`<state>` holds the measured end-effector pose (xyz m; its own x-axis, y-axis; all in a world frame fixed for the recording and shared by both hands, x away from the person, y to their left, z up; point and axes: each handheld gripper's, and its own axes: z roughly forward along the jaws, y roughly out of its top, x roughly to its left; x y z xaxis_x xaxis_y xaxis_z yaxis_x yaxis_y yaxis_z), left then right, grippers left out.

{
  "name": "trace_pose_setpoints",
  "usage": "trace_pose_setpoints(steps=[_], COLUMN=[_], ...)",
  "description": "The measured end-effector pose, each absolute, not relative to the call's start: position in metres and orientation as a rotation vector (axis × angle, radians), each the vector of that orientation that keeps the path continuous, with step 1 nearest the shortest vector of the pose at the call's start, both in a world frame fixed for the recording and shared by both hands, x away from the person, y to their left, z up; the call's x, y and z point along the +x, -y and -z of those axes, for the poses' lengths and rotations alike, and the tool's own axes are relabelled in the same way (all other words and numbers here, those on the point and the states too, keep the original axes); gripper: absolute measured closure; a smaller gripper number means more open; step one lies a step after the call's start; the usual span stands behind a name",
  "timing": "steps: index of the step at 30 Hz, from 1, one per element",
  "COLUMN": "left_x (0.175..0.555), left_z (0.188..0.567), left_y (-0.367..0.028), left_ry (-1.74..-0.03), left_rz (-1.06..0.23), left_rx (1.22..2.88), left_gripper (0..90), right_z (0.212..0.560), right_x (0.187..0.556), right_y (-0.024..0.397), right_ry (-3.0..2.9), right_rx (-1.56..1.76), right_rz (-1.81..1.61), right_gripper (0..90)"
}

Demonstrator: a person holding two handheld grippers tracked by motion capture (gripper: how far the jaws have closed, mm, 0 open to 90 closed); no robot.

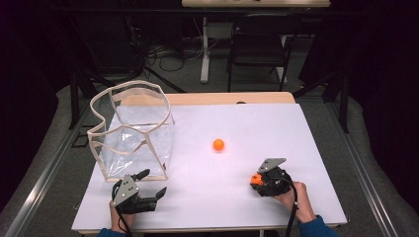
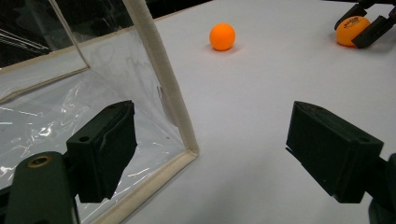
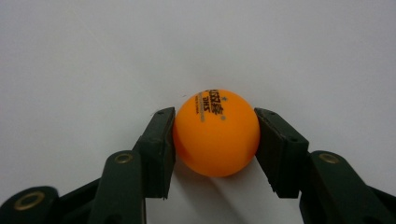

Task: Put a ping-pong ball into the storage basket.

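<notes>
a small orange table-tennis ball with black print (image 3: 215, 133) sits on the white table top (image 1: 237, 192) near the front right, clamped between the jaws of the right gripper (image 3: 215, 140). a second plain orange ball (image 1: 218, 144) lies loose mid-table. the left gripper (image 2: 210, 154) gapes empty beside a clear plastic bag with cream trim (image 1: 133, 133), which looks empty; the carry seems not yet begun.

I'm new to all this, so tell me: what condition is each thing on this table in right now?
Right gripper: shut on the printed ball.
Left gripper: open, holding nothing.
Other orange ball: loose on the table.
Clear bag: standing upright, mouth open.
</notes>
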<state>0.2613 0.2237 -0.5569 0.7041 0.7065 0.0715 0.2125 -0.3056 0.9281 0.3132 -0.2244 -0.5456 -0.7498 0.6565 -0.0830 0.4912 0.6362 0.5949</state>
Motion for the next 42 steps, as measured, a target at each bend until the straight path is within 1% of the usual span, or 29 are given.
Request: trace_pose_setpoints(steps=[12,23,42], left_x=[0.262,0.261,0.262], left_z=[0.557,0.557,0.557], left_y=[-0.224,-0.224,-0.223], left_ry=[-0.722,-0.731,-0.732], left_rz=[-0.580,-0.601,-0.585], left_rx=[1.851,1.843,1.840], left_gripper=[15.9,15.9,15.9], right_z=[0.543,0.541,0.536], right_x=[0.311,0.309,0.306], right_y=[0.226,0.225,0.223], right_ry=[-2.543,-2.528,-2.479], right_rx=[0.913,0.905,0.882], right_rz=[-0.835,-0.850,-0.874], right_gripper=[50.4,50.4,50.6])
